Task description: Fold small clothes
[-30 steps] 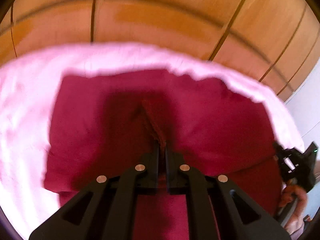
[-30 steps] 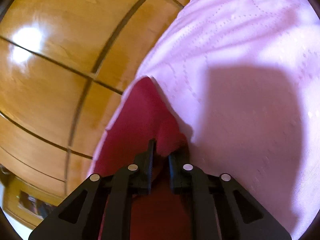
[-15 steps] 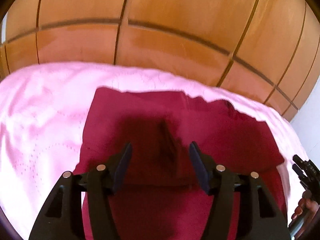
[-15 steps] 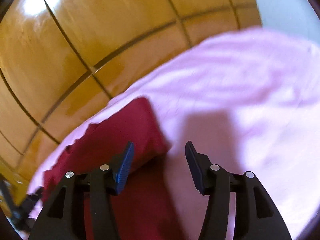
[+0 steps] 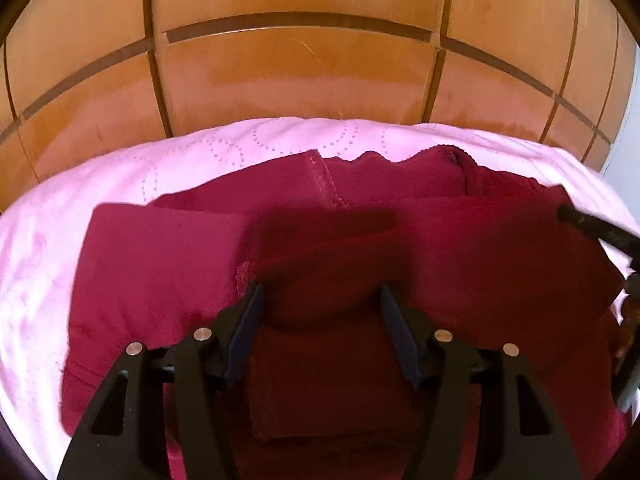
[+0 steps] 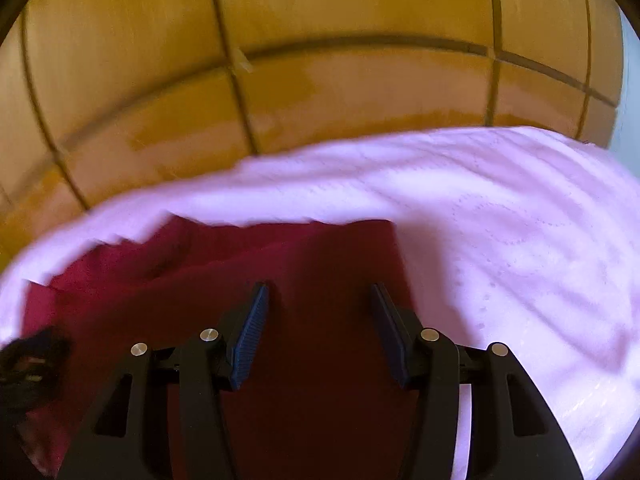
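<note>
Both the left gripper (image 5: 320, 304) and right gripper (image 6: 318, 304) are hovering spread and empty over the maroon garment (image 5: 160, 272) lying on the pink bedspread (image 5: 240, 148), soft, limp cloth best pinched at a hemmed edge.

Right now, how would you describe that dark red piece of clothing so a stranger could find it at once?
Find the wooden panelled wall; below it spreads a pale pink bedspread. On that lies the dark red garment, partly folded in layers, the only deep-coloured thing there, under both open tongs.
</note>
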The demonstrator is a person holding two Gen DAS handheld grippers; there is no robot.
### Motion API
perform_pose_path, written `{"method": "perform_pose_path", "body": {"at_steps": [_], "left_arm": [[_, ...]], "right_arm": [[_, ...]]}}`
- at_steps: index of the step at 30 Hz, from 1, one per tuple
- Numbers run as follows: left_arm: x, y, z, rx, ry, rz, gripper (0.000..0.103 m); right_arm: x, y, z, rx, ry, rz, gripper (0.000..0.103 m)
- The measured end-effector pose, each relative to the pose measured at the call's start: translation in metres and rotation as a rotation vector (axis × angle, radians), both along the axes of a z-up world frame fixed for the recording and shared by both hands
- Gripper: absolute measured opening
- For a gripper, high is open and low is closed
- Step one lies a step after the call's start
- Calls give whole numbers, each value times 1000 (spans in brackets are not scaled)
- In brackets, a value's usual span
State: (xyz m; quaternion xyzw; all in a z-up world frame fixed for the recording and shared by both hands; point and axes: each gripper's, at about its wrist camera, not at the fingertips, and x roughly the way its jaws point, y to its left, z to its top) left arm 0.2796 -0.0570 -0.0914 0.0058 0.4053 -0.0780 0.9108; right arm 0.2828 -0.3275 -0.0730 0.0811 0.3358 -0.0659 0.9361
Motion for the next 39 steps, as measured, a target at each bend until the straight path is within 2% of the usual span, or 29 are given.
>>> {"method": "perform_pose_path", "body": {"at_steps": [1, 3, 6, 10, 11, 12, 13, 14, 16, 21, 24, 29, 34, 37, 39], "left_arm": [[0, 0, -2, 3, 0, 0, 60], [0, -3, -3, 29, -2, -1, 62], [3, -7, -6, 48, -8, -1, 63], [6, 3, -6, -11, 4, -9, 65], [6, 4, -5, -26, 4, -14, 68], [5, 8, -2, -64, 7, -34, 77], [3, 12, 1, -87, 13, -44, 84], [-2, 17, 4, -83, 24, -20, 95], [-16, 25, 9, -100, 26, -10, 95], [-60, 47, 21, -184, 14, -28, 98], [-84, 60, 23, -212, 22, -25, 100], [-119, 80, 14, -192, 62, -47, 100], [-154, 112, 10, -210, 77, -33, 100], [-171, 134, 0, -255, 122, -6, 100], [-185, 146, -3, -298, 112, -12, 100]], "right_arm": [[6, -7, -8, 19, 24, -14, 53], [9, -19, -15, 97, 6, -27, 53], [9, -17, -16, 78, -3, -31, 55], [5, -20, -13, 127, -27, -14, 58], [0, -21, -9, 144, -30, -18, 58], [-13, -22, -2, 158, -37, -32, 66], [-23, -22, 2, 169, -42, -42, 68], [-40, -23, 5, 200, -49, -40, 68], [-66, -25, 5, 258, -47, -9, 68], [-138, -38, -7, 327, -21, 40, 68], [-167, -44, -16, 383, -4, 44, 68], [-211, -44, -27, 453, 25, 75, 68], [-253, -45, -40, 544, 44, 104, 59], [-273, -45, -49, 607, 45, 126, 58], [-283, -41, -54, 628, 45, 145, 51]]}}
